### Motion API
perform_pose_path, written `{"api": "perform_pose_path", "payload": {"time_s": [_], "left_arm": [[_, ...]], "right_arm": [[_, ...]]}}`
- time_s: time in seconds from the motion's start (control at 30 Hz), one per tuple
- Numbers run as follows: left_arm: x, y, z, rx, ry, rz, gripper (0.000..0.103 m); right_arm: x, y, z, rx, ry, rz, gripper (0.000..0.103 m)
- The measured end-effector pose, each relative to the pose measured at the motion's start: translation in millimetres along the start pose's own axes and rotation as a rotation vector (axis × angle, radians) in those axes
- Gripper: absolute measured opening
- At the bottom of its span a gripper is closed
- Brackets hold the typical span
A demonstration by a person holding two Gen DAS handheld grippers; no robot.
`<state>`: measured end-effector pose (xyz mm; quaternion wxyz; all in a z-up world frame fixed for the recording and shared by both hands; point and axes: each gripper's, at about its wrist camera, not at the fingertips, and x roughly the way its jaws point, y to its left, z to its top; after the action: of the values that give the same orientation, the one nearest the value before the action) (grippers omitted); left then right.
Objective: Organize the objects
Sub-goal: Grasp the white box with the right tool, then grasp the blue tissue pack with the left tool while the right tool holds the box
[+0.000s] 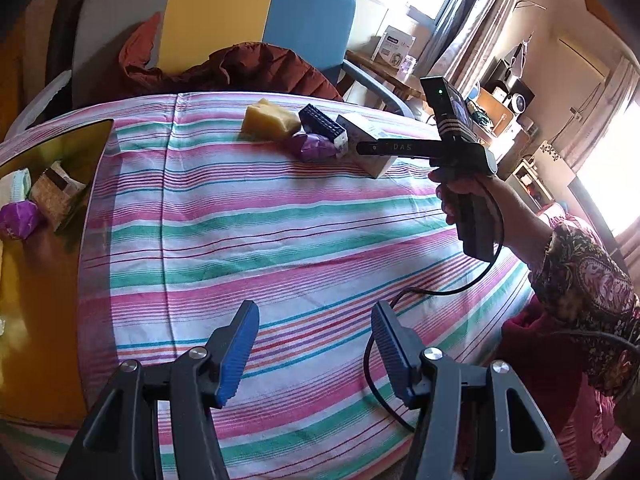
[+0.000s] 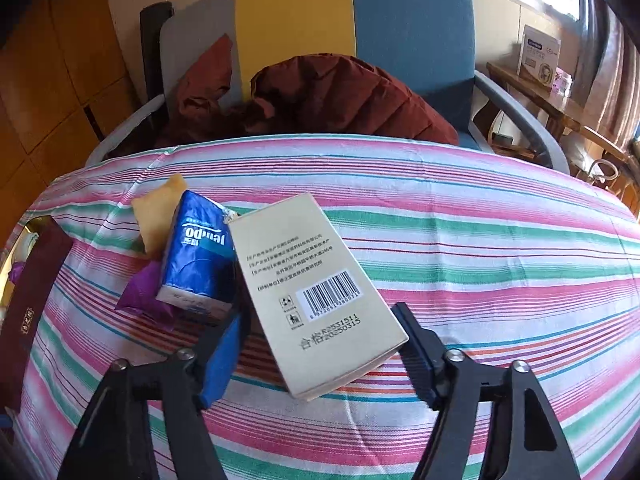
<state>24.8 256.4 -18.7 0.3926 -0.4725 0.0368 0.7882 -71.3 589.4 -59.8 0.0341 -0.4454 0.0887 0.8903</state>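
- I am finding it hard to tell whether my right gripper [image 2: 318, 316] is pinching the beige box [image 2: 316, 280]: the box is lying between its jaws, its 5 o'clock corner touching the right pad, while shadow is hiding the left pad's contact.
- My left gripper [image 1: 314, 312] is hanging unclenched over the striped cloth [image 1: 280, 220], nothing between its fingers.
- I am counting four things clustered together: one yellow sponge [image 2: 158, 216], one blue tissue pack [image 2: 196, 256], one purple packet [image 2: 140, 292], one box.
- The left view is showing a second purple packet [image 1: 18, 220] at 9 o'clock beside the gold tray [image 1: 80, 140], whose contents are being cut off.
- Only the right view is showing the barcode and the maroon box [image 2: 28, 300] at 9 o'clock.
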Motion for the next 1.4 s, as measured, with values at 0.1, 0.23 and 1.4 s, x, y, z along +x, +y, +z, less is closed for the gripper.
{"api": "perform_pose_path", "payload": {"time_s": [0.1, 0.23, 1.4], "left_arm": [[10, -5, 10, 0.000, 0.009, -0.008, 0.059], [22, -10, 29, -0.015, 0.015, -0.024, 0.059], [195, -12, 177, -0.258, 0.079, 0.007, 0.034]], "right_arm": [[-1, 4, -1, 0.010, 0.023, 0.023, 0.052], [-8, 3, -1, 0.055, 0.053, 0.006, 0.052], [-13, -48, -4, 0.225, 0.156, -0.092, 0.051]]}}
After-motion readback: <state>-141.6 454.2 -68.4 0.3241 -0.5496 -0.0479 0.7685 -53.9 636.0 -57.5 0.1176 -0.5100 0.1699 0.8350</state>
